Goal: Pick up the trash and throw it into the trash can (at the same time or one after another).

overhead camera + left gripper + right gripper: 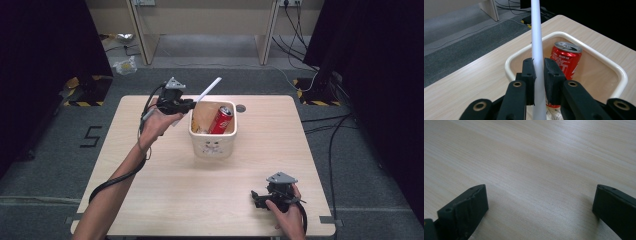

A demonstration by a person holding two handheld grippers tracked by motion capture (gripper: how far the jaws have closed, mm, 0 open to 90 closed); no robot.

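My left gripper (190, 105) (539, 68) is shut on a long white tube (209, 89) (537, 47), held slanting up and away over the left rim of a cream square bin (213, 143) (509, 63). Inside the bin a red soda can (221, 120) (565, 60) leans toward the far right corner. My right gripper (257, 196) (540, 202) rests low near the table's front right, its jaws wide apart with bare wood between them.
The light wooden table (165, 195) (529, 157) has a small round hole (241, 108) behind the bin. Grey carpet, cables and desk legs lie beyond the far edge; dark curtains stand at both sides.
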